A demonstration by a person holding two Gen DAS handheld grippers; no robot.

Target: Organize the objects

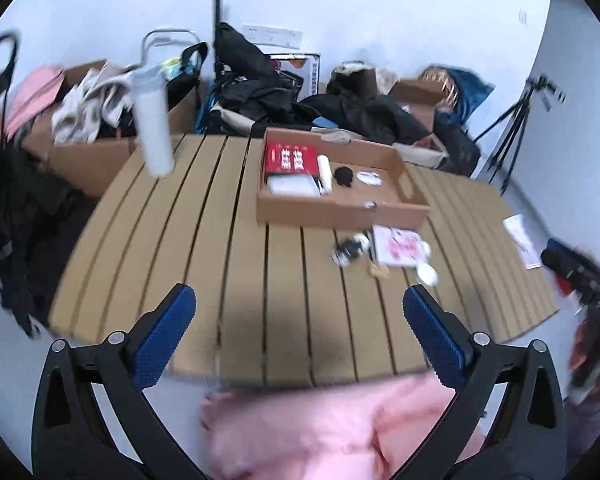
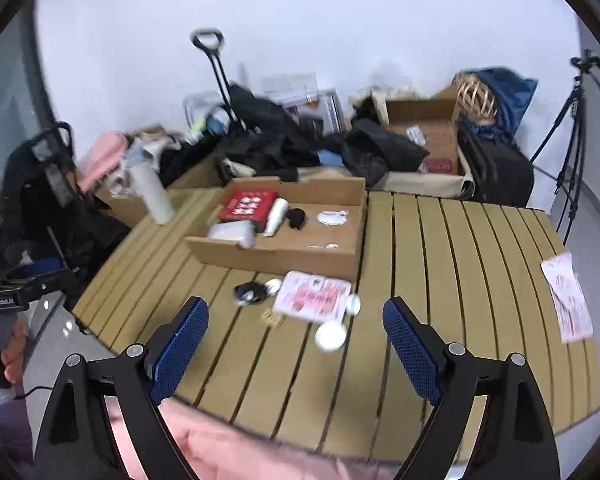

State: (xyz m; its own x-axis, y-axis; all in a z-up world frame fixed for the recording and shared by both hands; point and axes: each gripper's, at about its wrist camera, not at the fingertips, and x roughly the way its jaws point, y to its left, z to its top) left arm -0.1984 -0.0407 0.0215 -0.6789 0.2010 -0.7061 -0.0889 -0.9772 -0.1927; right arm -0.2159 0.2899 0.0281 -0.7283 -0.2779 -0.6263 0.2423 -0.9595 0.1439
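A shallow cardboard tray (image 1: 340,210) (image 2: 276,256) sits on the slatted wooden table (image 1: 204,264) (image 2: 460,280). It holds a red box (image 1: 287,157) (image 2: 247,205), a white pouch (image 2: 232,233), a white tube (image 1: 325,174) (image 2: 275,211) and a black item (image 1: 343,176). In front of it lie a pink card (image 1: 398,246) (image 2: 314,297), a black-and-white bundle (image 1: 348,249) (image 2: 249,293), a white disc (image 2: 330,335) and a small wooden clip (image 2: 273,317). My left gripper (image 1: 300,324) and right gripper (image 2: 296,340) are open and empty above the near table edge.
A tall white bottle (image 1: 153,120) (image 2: 153,192) stands at the table's far left corner. A pink leaflet (image 2: 568,300) lies at the right edge. Boxes, bags and clothes crowd behind the table; a tripod (image 2: 572,140) stands at right. Pink cloth (image 1: 332,432) lies below the grippers.
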